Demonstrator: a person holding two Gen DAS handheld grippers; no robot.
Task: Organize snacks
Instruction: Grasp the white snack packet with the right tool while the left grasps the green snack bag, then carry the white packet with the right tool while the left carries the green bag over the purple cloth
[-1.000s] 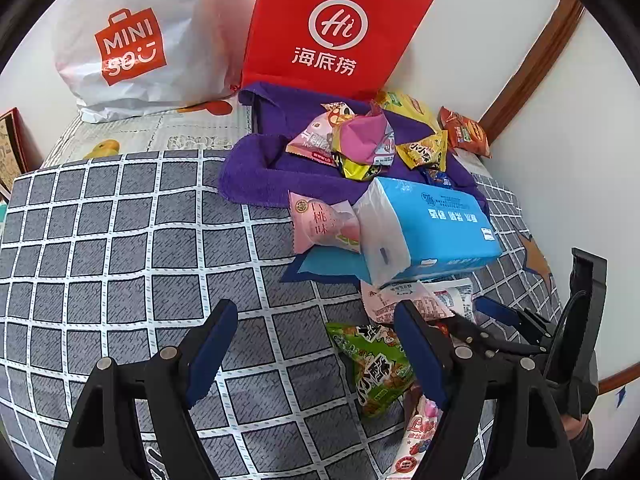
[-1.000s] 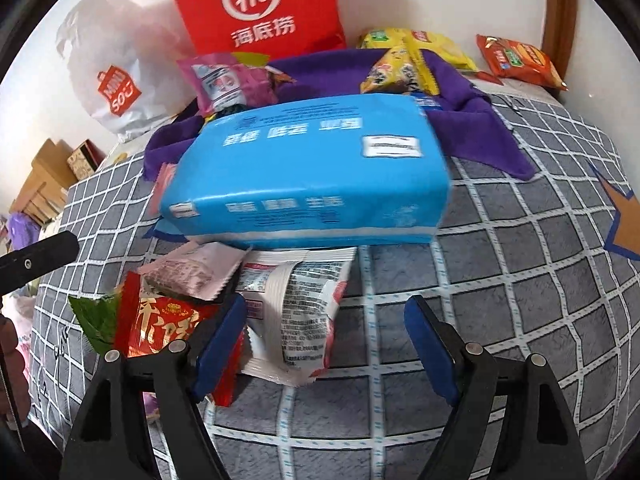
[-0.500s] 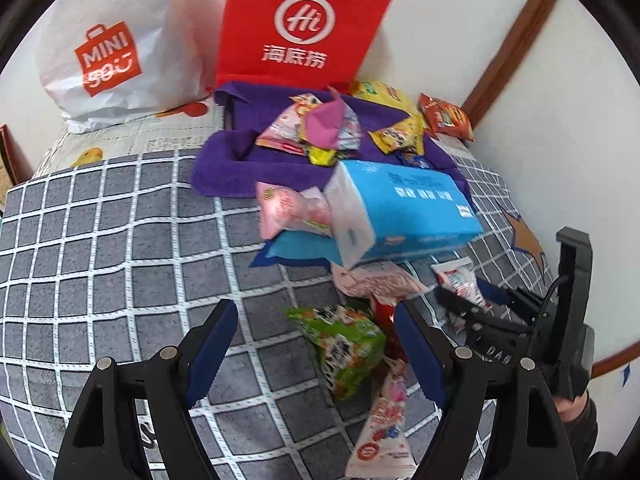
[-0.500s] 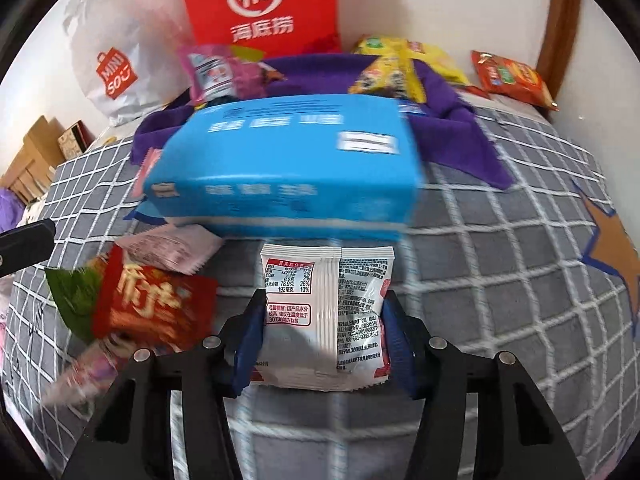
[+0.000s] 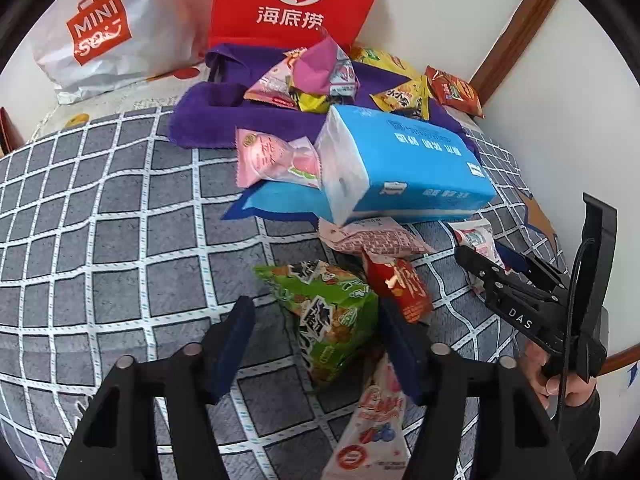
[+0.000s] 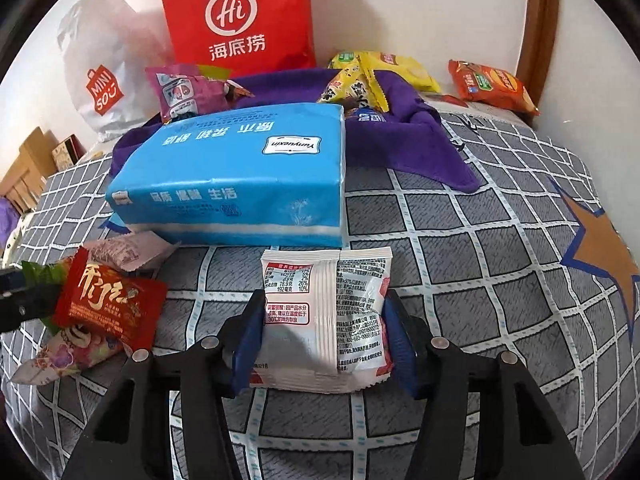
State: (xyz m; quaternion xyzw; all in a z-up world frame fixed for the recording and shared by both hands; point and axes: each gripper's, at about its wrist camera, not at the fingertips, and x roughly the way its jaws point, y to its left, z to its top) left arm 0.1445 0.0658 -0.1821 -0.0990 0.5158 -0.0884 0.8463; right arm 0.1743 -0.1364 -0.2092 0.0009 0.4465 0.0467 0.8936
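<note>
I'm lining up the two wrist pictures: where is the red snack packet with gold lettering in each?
Left wrist: red snack packet right of centre, beside the green snack bag.
Right wrist: red snack packet at the left edge, low.
Shared landmark: the blue tissue pack lies just beyond it.

Red paper bag point(image 6: 240, 20): I read "Hi", 海底捞.
White plastic bag point(image 5: 112, 32): "MINISO".
Blue tissue pack point(image 6: 248, 176): "Yunyuexin".
Black right gripper point(image 5: 486, 258): "DAS".

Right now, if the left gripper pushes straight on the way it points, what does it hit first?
Most likely the green snack packet, which already lies between the left gripper's blue pads, with no clear contact on the left pad. Just beyond it sits the red packet, though depth is hard to judge.
</note>
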